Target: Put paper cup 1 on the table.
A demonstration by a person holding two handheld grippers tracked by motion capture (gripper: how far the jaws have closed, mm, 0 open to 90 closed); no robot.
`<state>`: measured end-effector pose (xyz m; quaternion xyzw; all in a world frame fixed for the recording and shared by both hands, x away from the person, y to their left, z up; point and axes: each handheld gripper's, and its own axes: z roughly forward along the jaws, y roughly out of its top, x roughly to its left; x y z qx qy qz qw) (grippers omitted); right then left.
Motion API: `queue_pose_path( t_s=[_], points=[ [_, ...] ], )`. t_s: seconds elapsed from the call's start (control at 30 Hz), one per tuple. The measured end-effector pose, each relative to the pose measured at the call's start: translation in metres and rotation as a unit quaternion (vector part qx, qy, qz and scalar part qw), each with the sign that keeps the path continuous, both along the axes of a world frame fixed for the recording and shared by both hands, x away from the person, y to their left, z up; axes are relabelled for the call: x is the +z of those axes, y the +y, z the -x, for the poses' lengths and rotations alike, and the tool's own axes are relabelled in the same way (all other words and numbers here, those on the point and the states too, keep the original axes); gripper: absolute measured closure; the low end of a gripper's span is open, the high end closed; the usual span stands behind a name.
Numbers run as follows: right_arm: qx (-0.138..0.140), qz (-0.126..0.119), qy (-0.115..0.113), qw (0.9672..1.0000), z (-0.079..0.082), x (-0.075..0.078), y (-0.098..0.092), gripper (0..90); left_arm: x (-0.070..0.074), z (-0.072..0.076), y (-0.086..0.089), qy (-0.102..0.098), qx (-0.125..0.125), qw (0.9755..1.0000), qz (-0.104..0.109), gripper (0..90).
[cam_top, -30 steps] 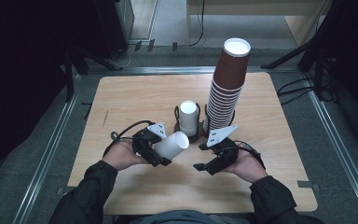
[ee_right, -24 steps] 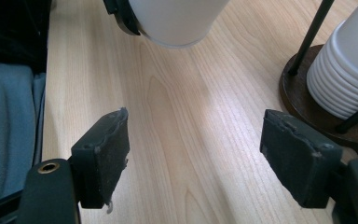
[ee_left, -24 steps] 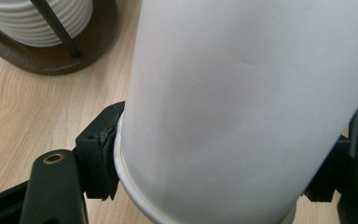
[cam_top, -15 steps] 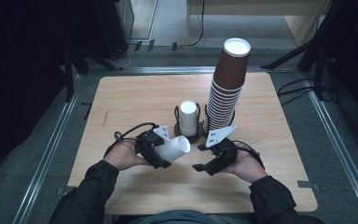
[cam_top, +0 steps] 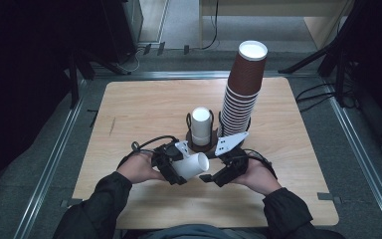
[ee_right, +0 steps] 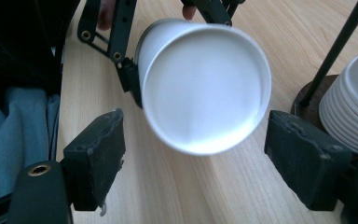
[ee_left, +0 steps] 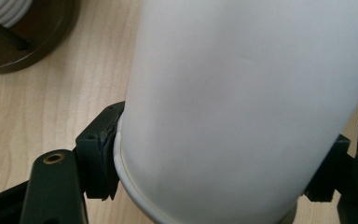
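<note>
Dark floor and metal rails surround a light wooden table [cam_top: 144, 109]. At its middle stands a round brown holder [cam_top: 201, 144] with thin black uprights, carrying a short stack of white cups [cam_top: 201, 125]; just to its right rises a tall, slightly leaning stack of brown ribbed cups [cam_top: 242, 89], bottoms up.

Near the table's near edge, left of centre, the left gripper [cam_top: 175, 164] pinches a single white paper cup [cam_top: 191, 165] across its body close to the rim; in the left gripper view the black pads [ee_left: 103, 149] press against both sides of the cup [ee_left: 242, 107]. It lies tilted on its side above the tabletop, its flat closed bottom turned to the right.

That bottom faces the right gripper [cam_top: 218, 174], which hovers just beside it. In the right gripper view the jaws stand spread wide on either side of the cup's [ee_right: 205, 88] round base, their pads [ee_right: 98, 154] clear of it.
</note>
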<state>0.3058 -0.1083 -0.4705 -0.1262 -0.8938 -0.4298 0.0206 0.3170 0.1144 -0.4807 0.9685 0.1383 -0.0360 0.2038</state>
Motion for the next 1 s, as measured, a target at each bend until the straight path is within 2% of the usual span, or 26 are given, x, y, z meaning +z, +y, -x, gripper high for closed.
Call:
queue_pose_path(
  t_s=[0.07, 0.23, 0.33, 0.4, 0.63, 0.73, 0.77, 0.8, 0.93, 1.0],
  points=[
    [0.001, -0.001, -0.001, 1.0, 0.0, 0.0, 0.001, 20.9, -0.001, 0.001, -0.002, 0.006, -0.002, 1.0, 0.0, 23.8],
    [0.002, 0.002, 0.008, 1.0, 0.0, -0.002, 0.009, 21.0, -0.002, 0.005, -0.009, 0.005, -0.018, 0.9998, -0.001, 23.8],
    [0.008, 0.007, 0.01, 0.9999, 0.001, -0.004, 0.014, 25.2, -0.003, 0.008, -0.011, 0.004, -0.025, 0.9997, -0.004, 23.8],
    [0.025, 0.006, 0.006, 0.9997, 0.003, -0.004, 0.016, 33.0, -0.004, 0.008, -0.012, 0.003, -0.026, 0.9996, -0.005, 23.8],
    [0.03, 0.005, 0.011, 0.9995, 0.003, -0.002, 0.014, 33.9, -0.002, 0.009, -0.01, 0.002, -0.029, 0.9996, 0.003, 23.4],
    [0.031, 0.001, 0.011, 0.9994, 0.003, 0.0, 0.012, 33.6, 0.0, 0.009, -0.01, 0.001, -0.027, 0.9996, 0.012, 20.9],
    [0.032, 0.0, 0.009, 0.9994, 0.003, 0.001, 0.011, 33.5, 0.002, 0.008, -0.009, 0.015, -0.021, 0.9995, 0.02, 18.6],
    [0.032, 0.0, 0.009, 0.9994, 0.003, 0.001, 0.011, 33.5, 0.002, 0.008, -0.009, 0.015, -0.021, 0.9995, 0.02, 14.5],
    [0.028, 0.002, 0.005, 0.9996, 0.002, 0.001, 0.008, 33.4, 0.008, 0.008, -0.005, 0.0, -0.015, 0.9991, 0.04, 7.8],
    [0.027, 0.0, 0.004, 0.9996, 0.002, 0.001, 0.007, 33.3, 0.01, 0.008, -0.002, -0.004, -0.009, 0.9986, 0.052, 7.7]
  ],
)
